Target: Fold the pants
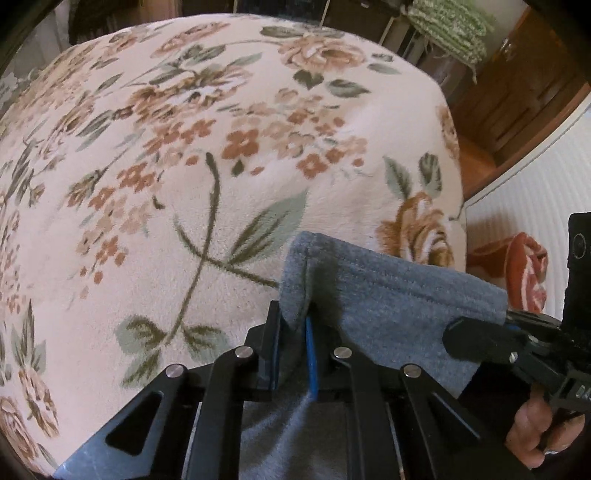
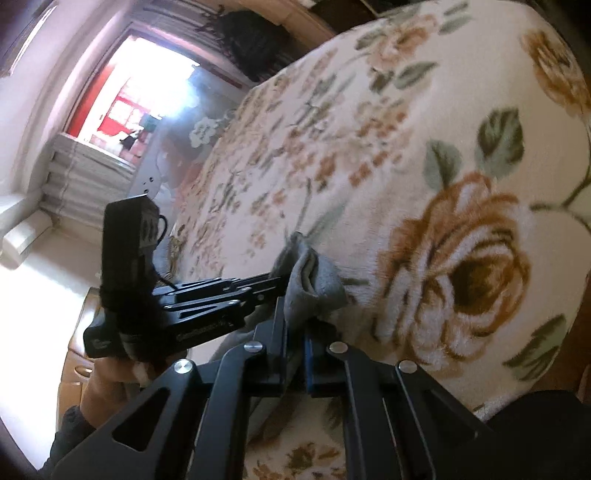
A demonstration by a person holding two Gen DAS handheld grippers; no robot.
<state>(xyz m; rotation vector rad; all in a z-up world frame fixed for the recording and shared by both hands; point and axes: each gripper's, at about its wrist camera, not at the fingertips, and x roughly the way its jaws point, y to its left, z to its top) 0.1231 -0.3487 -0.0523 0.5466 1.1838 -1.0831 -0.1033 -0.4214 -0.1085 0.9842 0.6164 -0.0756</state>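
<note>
The grey pants [image 1: 388, 299] hang between my two grippers above the floral blanket. My left gripper [image 1: 293, 325] is shut on one corner of a stitched hem, with cloth bunched between its blue pads. My right gripper [image 2: 295, 328] is shut on the other corner of the grey pants [image 2: 314, 284]. In the left wrist view the right gripper [image 1: 506, 325] holds the hem's far end at the right. In the right wrist view the left gripper [image 2: 275, 280] grips the cloth just beyond my own fingers. The rest of the pants hangs below, out of view.
A bed with a cream floral blanket [image 1: 221, 147] fills both views. A wooden cabinet [image 1: 517, 103] and a green knitted cloth [image 1: 450, 29] stand beyond the bed's far right corner. A bright window [image 2: 147, 96] and radiator [image 2: 85, 177] are at the left.
</note>
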